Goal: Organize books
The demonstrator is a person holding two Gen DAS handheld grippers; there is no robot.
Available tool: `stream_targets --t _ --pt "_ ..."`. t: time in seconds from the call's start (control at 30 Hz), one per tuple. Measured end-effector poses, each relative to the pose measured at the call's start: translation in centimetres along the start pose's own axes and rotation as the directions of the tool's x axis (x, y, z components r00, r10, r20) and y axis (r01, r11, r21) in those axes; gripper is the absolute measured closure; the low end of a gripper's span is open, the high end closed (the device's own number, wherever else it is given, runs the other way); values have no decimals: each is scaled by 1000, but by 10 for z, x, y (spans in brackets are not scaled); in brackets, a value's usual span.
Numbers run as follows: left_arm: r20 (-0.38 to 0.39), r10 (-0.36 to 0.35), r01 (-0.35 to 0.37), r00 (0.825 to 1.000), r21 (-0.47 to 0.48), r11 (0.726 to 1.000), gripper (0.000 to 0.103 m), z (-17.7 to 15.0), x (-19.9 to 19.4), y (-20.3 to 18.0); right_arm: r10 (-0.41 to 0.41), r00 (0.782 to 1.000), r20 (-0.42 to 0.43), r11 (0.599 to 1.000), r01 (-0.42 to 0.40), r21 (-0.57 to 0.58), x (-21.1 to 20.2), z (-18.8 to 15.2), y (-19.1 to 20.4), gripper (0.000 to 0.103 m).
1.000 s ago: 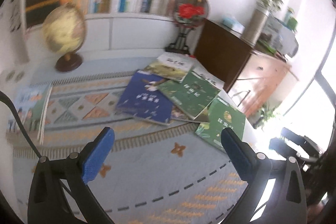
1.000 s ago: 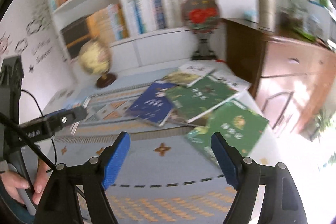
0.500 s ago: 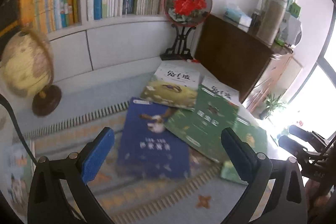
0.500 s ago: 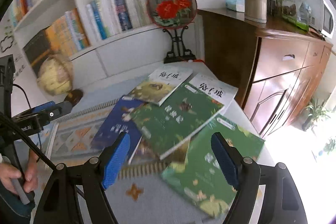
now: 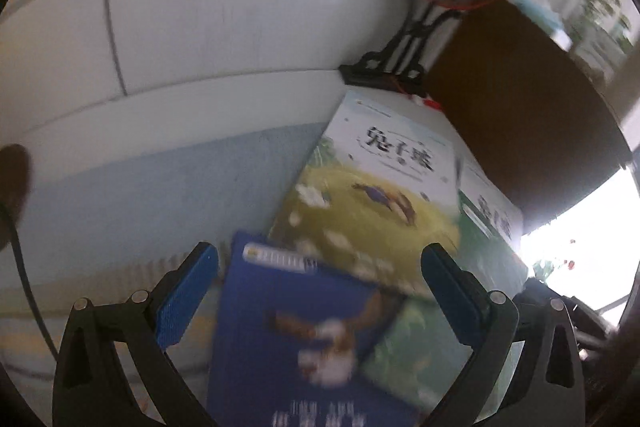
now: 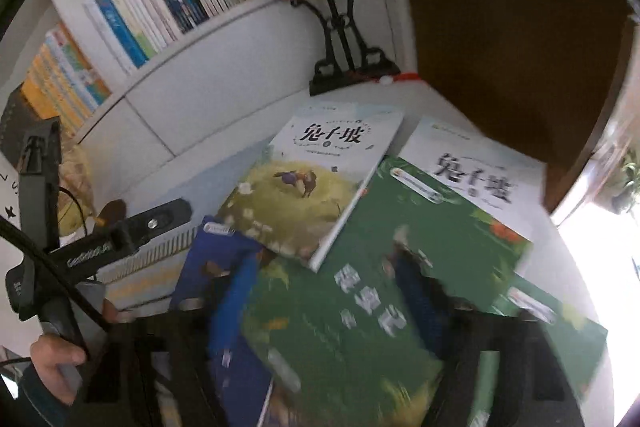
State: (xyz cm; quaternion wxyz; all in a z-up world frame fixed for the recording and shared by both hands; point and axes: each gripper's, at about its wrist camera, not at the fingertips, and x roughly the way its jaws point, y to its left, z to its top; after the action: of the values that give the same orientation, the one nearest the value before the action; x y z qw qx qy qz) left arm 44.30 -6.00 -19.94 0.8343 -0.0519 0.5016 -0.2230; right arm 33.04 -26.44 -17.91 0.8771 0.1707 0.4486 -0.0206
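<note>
Books (image 6: 304, 187) lie flat, overlapping, spines running at different angles.

Blue book (image 5: 304, 339) flat between the spread fingers of the left gripper (image 5: 320, 291), blurred. Yellow-green meadow book (image 5: 372, 195) just beyond, overlapping its far edge. Big green book (image 6: 360, 291) under the closing right gripper (image 6: 324, 291), overlapping a white-topped book (image 6: 476, 167) farther right. All flat, fanned untidily.
</note>
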Motion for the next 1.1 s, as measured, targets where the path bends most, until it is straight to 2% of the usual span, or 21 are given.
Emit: stream_targets --t 0.17,0.33,0.37,0.53,0.67,0.77,0.87,1.1 --pt "-47 -6 4 999 -44 999 2 19 50 11 -8 998 -55 999 10 31 46 14 -7 47" --pt "-65 -36 32 997 -72 997 1 24 71 12 -36 995 -94 999 39 26 68 22 -9 47" --pt "-50 -28 25 998 -57 998 1 24 71 10 -32 994 -103 999 35 29 72 23 -10 47" --pt "-73 -20 20 997 -12 1000 1 27 74 6 -25 994 -107 999 28 31 79 27 -9 46" --pt "-84 -89 91 993 14 996 1 24 75 1 -35 994 -106 999 34 -13 86 30 0 45" --pt "-117 -154 158 981 31 987 1 22 77 -9 -31 994 -105 999 26 -41 92 32 7 44" --pt "-117 -118 125 986 54 991 1 21 79 -15 -33 994 -107 999 29 -41 93 33 9 42" --pt "-101 -192 191 976 -14 981 1 21 77 -5 -13 993 -118 999 8 -43 92 36 3 42"
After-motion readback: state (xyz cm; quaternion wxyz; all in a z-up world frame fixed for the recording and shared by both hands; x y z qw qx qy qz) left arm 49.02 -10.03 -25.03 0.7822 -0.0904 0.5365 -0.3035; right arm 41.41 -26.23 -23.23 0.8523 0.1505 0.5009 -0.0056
